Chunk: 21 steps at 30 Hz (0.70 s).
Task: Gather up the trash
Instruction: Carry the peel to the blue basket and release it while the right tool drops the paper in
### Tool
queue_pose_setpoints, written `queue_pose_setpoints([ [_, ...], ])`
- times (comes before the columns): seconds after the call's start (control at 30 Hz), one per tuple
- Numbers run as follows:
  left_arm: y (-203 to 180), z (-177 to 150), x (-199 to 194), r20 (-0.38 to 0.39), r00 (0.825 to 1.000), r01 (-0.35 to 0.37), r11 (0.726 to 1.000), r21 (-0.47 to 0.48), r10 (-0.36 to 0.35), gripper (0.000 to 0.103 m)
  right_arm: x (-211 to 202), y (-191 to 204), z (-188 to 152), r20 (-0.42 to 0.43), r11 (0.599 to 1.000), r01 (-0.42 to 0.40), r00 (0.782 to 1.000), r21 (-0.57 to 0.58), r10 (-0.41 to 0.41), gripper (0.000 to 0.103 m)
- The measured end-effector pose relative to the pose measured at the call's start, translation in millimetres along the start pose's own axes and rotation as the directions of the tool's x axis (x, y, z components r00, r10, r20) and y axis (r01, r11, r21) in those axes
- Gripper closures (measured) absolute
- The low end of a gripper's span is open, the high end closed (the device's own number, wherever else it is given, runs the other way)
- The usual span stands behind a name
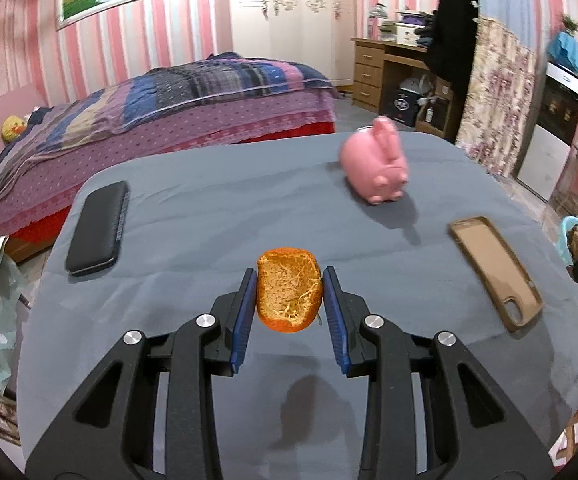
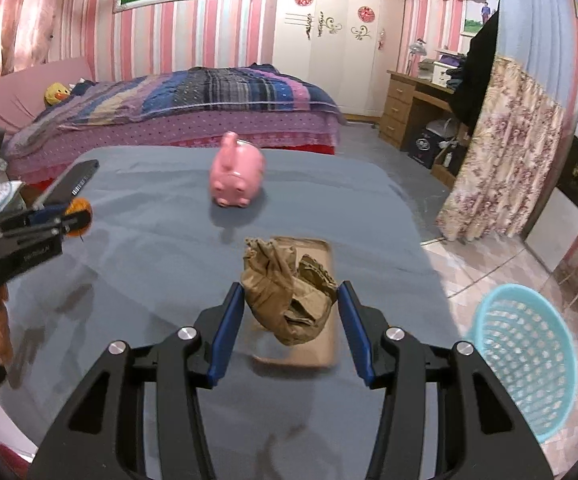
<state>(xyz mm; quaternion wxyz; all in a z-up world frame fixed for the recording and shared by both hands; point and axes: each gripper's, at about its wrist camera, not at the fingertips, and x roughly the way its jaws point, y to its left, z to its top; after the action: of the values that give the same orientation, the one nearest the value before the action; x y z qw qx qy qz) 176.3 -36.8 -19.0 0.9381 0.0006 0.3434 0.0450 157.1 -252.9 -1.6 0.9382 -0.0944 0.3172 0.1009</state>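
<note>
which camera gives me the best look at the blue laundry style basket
The right wrist view. The light blue basket stands on the floor beside the table, its open mouth and perforated wall showing. The left wrist view catches only a sliver of its rim at the right edge.

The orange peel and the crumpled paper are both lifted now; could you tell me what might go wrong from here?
1. The orange peel is pinched only at its edges by the left gripper and could slip.
2. The basket sits on the floor beyond the table edge, so the paper in the right gripper might miss it.
</note>
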Motion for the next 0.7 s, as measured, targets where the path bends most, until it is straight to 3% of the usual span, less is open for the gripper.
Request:
queue_pose_setpoints([
  [0.47, -93, 12, 3, 0.013, 0.995, 0.1, 0.988, 0.114, -0.103, 0.071, 1, -79, -28, 0.014, 0.99, 0.062, 0.998, 0.125, -0.064, 0.054],
  [0.7, -147, 21, 2, 0.026, 0.983, 0.178, 0.971, 0.16, -0.184, 0.071, -6, -126, -39, 0.002, 0.969, 0.126, 0.992, 0.212, -0.13, 0.054],
])
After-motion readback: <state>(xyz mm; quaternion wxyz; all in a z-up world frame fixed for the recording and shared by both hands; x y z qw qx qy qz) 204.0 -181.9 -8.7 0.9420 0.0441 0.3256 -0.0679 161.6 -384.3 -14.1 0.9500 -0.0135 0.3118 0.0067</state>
